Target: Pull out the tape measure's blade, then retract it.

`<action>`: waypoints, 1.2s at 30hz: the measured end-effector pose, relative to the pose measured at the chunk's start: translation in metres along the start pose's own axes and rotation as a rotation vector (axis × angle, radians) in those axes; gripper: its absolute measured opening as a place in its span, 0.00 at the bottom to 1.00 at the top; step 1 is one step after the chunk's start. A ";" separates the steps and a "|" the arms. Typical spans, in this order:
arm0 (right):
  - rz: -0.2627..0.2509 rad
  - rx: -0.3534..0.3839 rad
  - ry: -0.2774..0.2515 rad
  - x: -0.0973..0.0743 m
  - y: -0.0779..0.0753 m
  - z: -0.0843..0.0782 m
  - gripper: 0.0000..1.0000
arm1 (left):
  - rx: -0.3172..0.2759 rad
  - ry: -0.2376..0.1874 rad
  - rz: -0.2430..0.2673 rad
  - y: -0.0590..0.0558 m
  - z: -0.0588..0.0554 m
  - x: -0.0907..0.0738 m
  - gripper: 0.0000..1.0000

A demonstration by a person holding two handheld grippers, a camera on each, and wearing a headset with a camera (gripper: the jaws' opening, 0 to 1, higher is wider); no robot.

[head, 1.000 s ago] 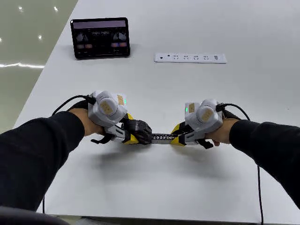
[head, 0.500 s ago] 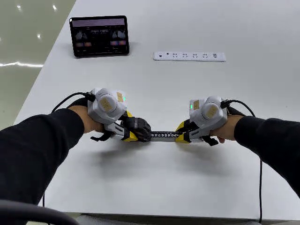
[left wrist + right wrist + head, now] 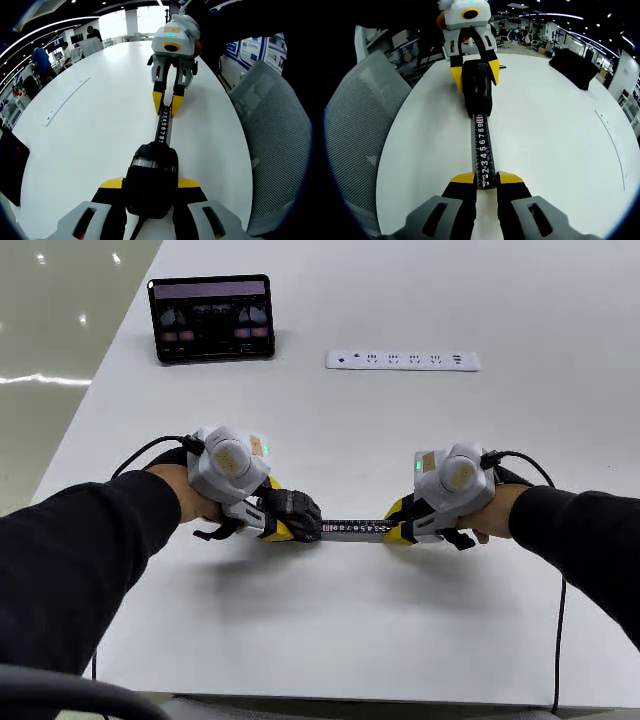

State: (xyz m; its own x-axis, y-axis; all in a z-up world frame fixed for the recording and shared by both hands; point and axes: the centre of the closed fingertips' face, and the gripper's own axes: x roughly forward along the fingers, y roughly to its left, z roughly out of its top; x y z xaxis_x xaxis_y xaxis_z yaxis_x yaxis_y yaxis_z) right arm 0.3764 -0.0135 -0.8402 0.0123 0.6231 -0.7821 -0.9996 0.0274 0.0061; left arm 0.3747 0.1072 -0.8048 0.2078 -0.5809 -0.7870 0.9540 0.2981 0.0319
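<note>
I see a broad white desk (image 3: 330, 620) with a smooth matte top and a straight left edge. Toward the far left, close to that edge, a black tablet with a lit screen (image 3: 212, 318) stands propped and faces the near edge. To its right and well apart, a long white power strip (image 3: 402, 360) lies flat, parallel to the near edge. Nearer me, a black tape measure case (image 3: 292, 515) and its drawn-out steel blade (image 3: 352, 529) run along the near edge. I cannot tell whether they touch the top. A thin black cable (image 3: 140, 458) curves over the desk by the left edge.
</note>
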 end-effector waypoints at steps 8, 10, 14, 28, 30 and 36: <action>-0.005 -0.001 0.010 -0.005 0.001 -0.005 0.10 | 0.000 0.000 -0.001 0.000 0.000 0.000 0.32; -0.006 0.003 0.010 -0.006 0.001 -0.008 0.10 | -0.002 0.000 0.000 0.000 0.000 0.000 0.32; -0.009 0.007 0.011 -0.009 0.000 -0.010 0.10 | -0.005 -0.002 -0.001 0.001 -0.001 0.001 0.32; -0.016 0.037 0.016 -0.025 -0.004 -0.030 0.10 | -0.009 -0.002 -0.001 0.003 -0.001 0.002 0.32; -0.018 0.035 0.018 -0.027 -0.003 -0.031 0.10 | -0.009 -0.002 -0.001 0.003 -0.001 0.002 0.32; -0.021 0.033 0.026 -0.029 -0.004 -0.034 0.10 | -0.005 -0.001 -0.001 0.002 -0.001 0.002 0.32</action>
State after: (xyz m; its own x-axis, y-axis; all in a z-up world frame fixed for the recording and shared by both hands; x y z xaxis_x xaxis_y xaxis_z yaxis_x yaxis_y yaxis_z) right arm 0.3791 -0.0582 -0.8392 0.0319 0.6017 -0.7981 -0.9978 0.0659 0.0098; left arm 0.3769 0.1074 -0.8069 0.2069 -0.5824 -0.7861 0.9532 0.3012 0.0278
